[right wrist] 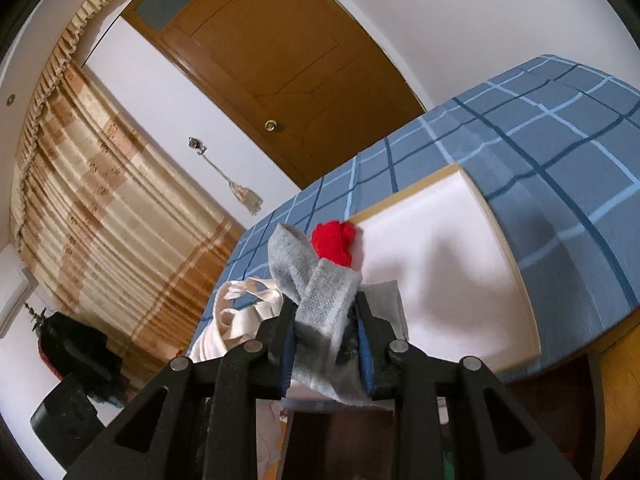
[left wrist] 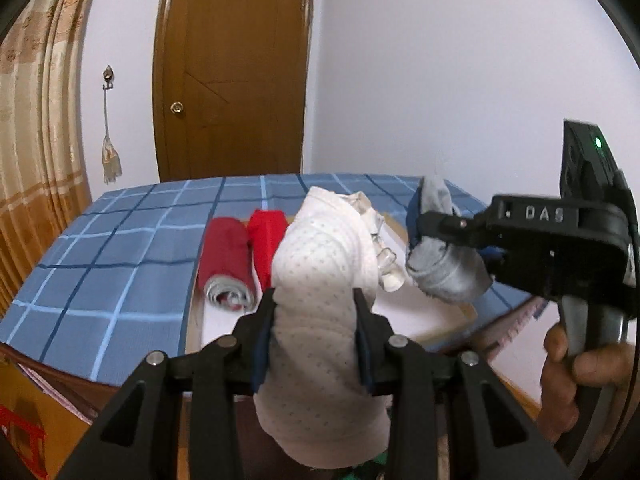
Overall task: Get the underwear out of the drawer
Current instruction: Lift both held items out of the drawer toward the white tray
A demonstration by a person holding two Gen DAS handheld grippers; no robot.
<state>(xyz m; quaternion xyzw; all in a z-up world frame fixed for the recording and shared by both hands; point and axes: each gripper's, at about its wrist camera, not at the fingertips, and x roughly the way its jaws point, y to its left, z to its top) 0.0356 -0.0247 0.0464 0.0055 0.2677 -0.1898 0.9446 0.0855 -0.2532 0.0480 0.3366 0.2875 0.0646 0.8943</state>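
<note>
From the left wrist view, the left gripper (left wrist: 316,320) sits at six o'clock, clamped on a rolled undergarment (left wrist: 324,280) that stands up between its jaws; at three o'clock the right gripper (left wrist: 432,236) pinches a second rolled piece (left wrist: 444,276), a hand (left wrist: 576,376) below it at four o'clock; two more rolls (left wrist: 228,264) lie side by side at nine o'clock of the held garment, on a flat board (left wrist: 424,312); the board rests on the checked cloth (left wrist: 120,260), which spreads toward nine and twelve o'clock; behind it, a door (left wrist: 232,80) at twelve; a curtain (left wrist: 36,140) at nine; a hook with a tassel (left wrist: 108,120) between them.
</note>
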